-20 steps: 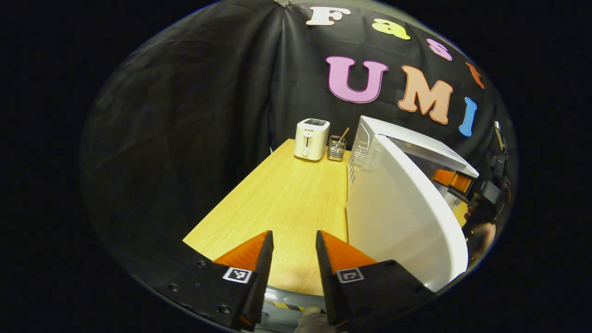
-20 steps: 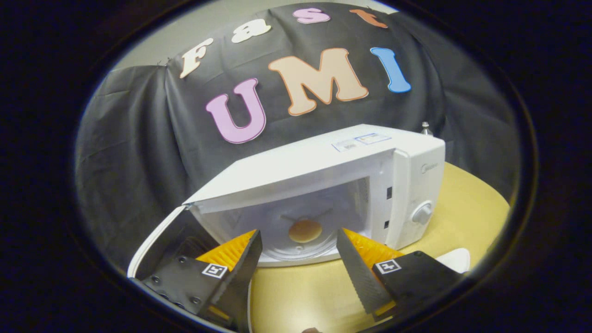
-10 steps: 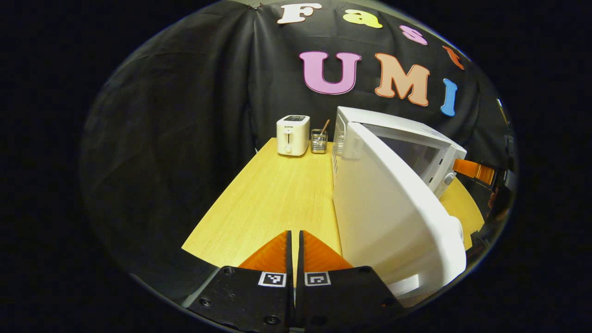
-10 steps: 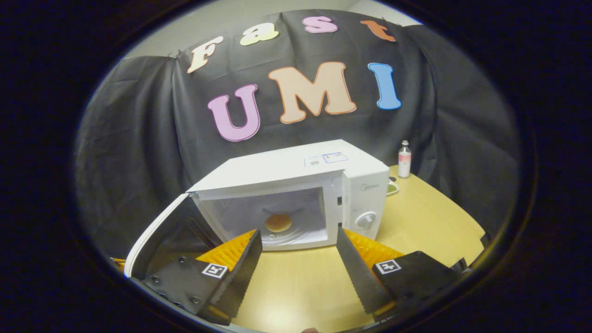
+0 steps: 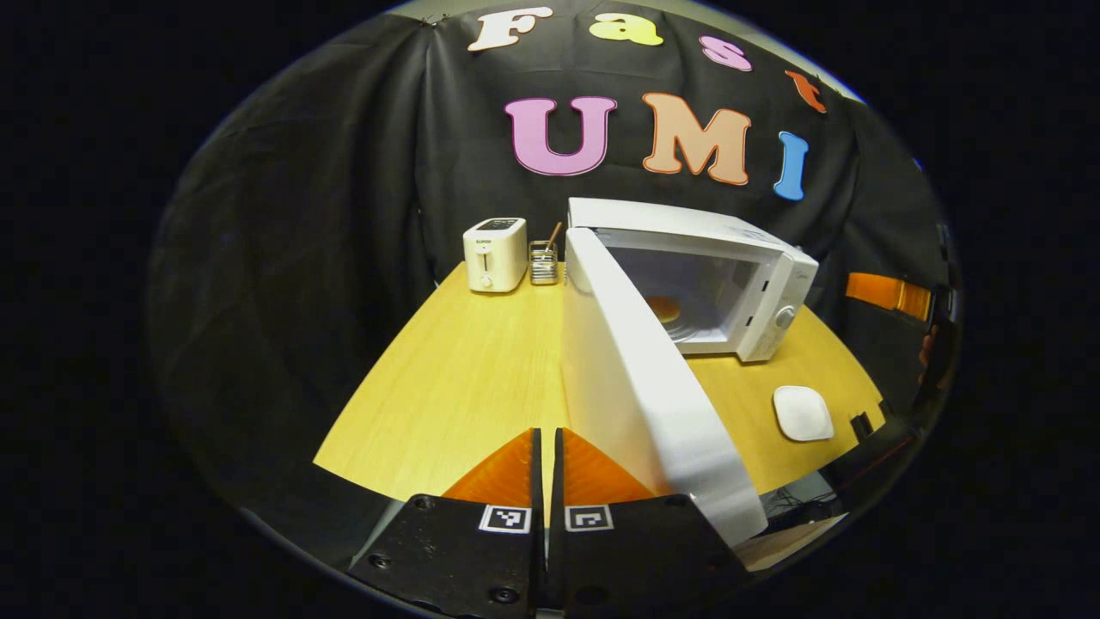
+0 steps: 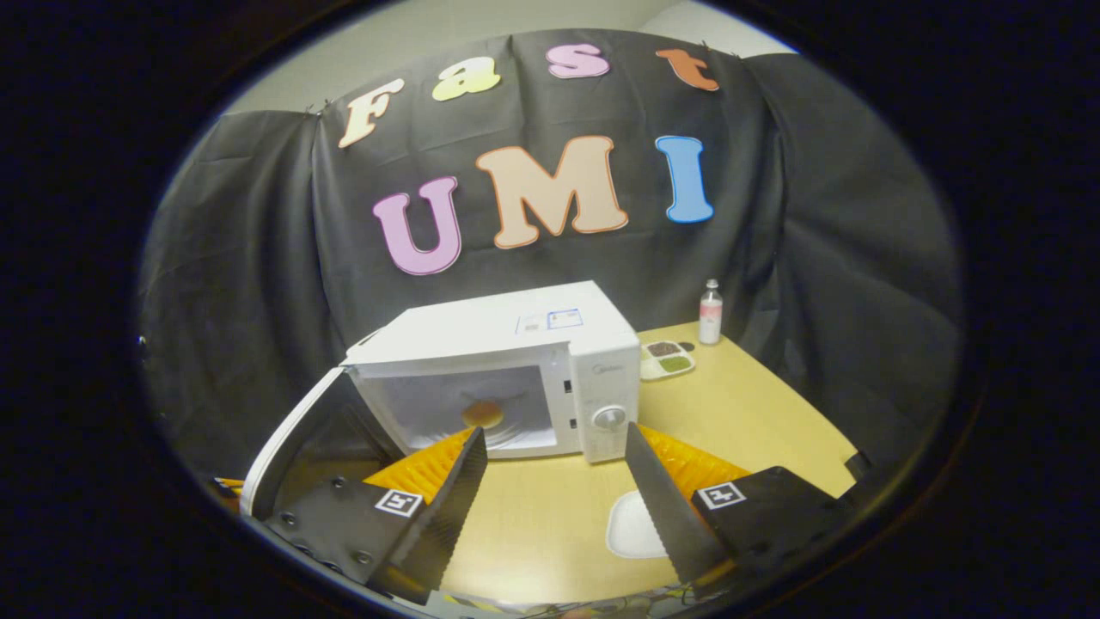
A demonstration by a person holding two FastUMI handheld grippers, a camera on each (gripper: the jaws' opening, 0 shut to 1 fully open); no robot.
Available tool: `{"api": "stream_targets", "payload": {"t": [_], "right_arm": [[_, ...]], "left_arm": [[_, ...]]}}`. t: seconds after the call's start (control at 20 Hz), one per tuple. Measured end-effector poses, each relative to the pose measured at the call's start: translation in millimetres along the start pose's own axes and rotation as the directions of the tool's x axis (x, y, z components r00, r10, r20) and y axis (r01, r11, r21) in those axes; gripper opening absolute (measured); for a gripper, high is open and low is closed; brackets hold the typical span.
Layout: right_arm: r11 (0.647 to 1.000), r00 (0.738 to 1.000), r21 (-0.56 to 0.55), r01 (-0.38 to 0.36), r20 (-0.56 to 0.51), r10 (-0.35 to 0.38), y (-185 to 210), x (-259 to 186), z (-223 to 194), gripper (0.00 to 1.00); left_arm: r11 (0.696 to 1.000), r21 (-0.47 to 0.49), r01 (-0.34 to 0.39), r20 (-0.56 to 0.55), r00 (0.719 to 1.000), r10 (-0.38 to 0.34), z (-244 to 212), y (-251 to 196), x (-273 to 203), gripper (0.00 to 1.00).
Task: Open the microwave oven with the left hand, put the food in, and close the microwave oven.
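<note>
The light wooden table (image 6: 773,413) carries the white box-shaped microwave oven (image 6: 507,344), its white door (image 5: 636,404) swung wide. The round golden-brown bun (image 6: 483,413) sits inside on the turntable. The right gripper (image 6: 554,468) is spread wide and empty; the left gripper (image 5: 545,468) is pressed together, holding nothing, beside the door.

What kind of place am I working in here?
Likely a mock kitchen counter in a cloth-walled booth, not a real kitchen: a wooden table carries a microwave, a toaster and a sectioned food tray, with black cloth behind.
</note>
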State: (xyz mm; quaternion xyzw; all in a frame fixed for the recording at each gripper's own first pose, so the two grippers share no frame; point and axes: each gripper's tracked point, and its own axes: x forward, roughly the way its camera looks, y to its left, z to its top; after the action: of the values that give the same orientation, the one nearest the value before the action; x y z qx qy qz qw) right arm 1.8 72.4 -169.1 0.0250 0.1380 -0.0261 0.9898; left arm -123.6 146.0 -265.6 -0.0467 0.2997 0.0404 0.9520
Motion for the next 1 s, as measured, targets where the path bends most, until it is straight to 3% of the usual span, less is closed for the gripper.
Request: {"api": "stream_targets", "payload": {"t": [0.4,1.0], "right_arm": [[1.000,1.000,-0.022,0.016,0.023,-0.015,-49.8,-16.1,27.4,0.91],[0.999,0.998,-0.018,0.051,0.024,-0.051,-127.5,-29.7,46.0,0.92]], "left_arm": [[0.997,-0.053,0.059,0.017,0.998,-0.058,9.0,-73.9,-1.2,0.00],[0.985,-0.014,0.172,0.091,0.981,-0.170,47.7,-201.2,28.3,0.00]]}}
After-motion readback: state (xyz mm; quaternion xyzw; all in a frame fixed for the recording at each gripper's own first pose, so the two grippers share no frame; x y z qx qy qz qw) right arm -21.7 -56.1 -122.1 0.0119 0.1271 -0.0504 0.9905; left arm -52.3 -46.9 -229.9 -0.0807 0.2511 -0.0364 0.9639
